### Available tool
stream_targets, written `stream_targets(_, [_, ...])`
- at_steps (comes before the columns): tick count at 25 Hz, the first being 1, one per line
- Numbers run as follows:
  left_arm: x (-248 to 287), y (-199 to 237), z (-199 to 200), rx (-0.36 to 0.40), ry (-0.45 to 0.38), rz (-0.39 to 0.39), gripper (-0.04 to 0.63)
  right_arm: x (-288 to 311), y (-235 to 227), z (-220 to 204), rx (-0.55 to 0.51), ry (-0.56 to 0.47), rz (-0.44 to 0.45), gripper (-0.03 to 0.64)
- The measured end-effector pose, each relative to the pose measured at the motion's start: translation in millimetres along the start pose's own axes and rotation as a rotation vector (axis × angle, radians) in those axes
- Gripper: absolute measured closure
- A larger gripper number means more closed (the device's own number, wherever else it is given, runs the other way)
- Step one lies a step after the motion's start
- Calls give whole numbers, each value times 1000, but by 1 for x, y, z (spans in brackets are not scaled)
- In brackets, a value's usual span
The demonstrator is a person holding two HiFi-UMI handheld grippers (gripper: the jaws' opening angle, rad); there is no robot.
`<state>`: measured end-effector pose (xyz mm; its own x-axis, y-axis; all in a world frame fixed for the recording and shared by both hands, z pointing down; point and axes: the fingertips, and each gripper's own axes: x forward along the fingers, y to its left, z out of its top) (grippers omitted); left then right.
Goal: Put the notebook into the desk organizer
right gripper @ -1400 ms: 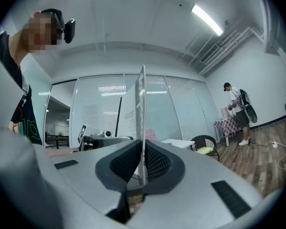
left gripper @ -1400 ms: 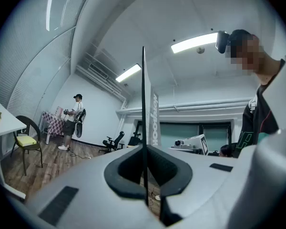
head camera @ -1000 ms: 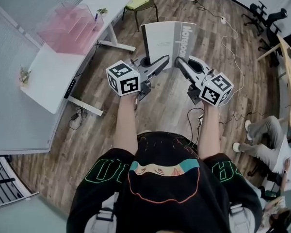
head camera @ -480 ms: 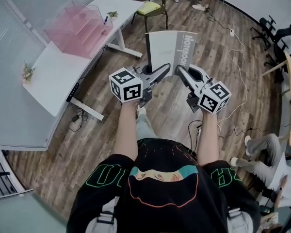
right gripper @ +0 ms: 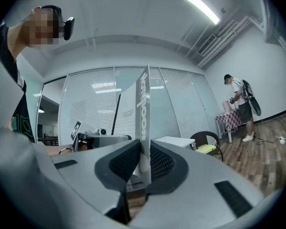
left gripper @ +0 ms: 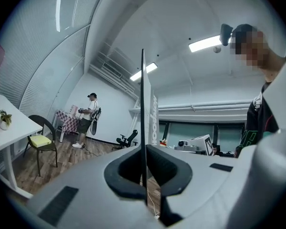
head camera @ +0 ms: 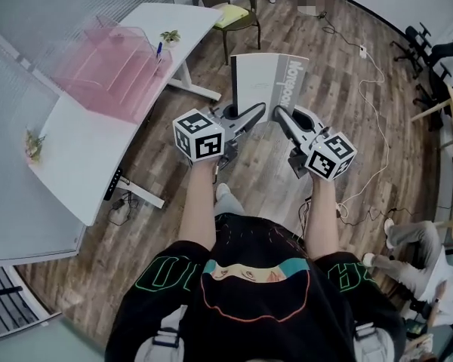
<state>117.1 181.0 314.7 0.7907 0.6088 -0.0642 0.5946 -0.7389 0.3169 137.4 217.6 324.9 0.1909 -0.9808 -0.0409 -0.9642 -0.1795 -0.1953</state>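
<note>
Left gripper (head camera: 259, 112) and right gripper (head camera: 279, 115) have carried the thin grey paper notebook (head camera: 268, 78) nearer the clear pink plastic organizer (head camera: 106, 62), far left of my fingers (head camera: 245, 116). Both pinch its bottom edge tight; a fast swing could make it slip.

Grey notebook (head camera: 266, 81) with one readable word, "Notebook".
The word runs lengthwise along a strip at the cover's right edge. Smaller print on the cover and the green lettering on the person's shirt (head camera: 257, 277) cannot be read.
</note>
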Motion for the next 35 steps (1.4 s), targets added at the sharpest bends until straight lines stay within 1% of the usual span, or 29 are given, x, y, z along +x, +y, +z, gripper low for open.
stream_targets(3, [5,51,26,2,7,-2,589,50,-28,12,6,-7,1,588])
stream_targets(7, [6,108,75,35,15,0,589,112,-53,41,15,-66,-6,588])
stream_targets(9, [4,128,83,39,25,21,589,133,-61,42,24,-70,-15,588])
stream_targets(12, [2,158,83,37,37,60,589,158,-75,34,52,-56,-16,588])
stream_targets(15, [-3,179,78,23,41,84,589,178,-83,23,89,-31,6,587])
stream_targets(18, [-18,196,82,18,22,103,589,201,-79,19,70,-16,47,587])
stream_targets(20, [-26,205,85,6,-1,110,589,213,-77,17,47,4,63,588])
stream_targets(23, [-29,218,87,-8,-27,123,589,225,-81,16,42,29,74,588])
stream_targets(30, [-16,236,79,-77,-56,134,589,231,-103,9,57,77,77,588])
stream_targets(35, [-22,258,55,-160,-55,175,589,244,-111,-20,93,154,108,587])
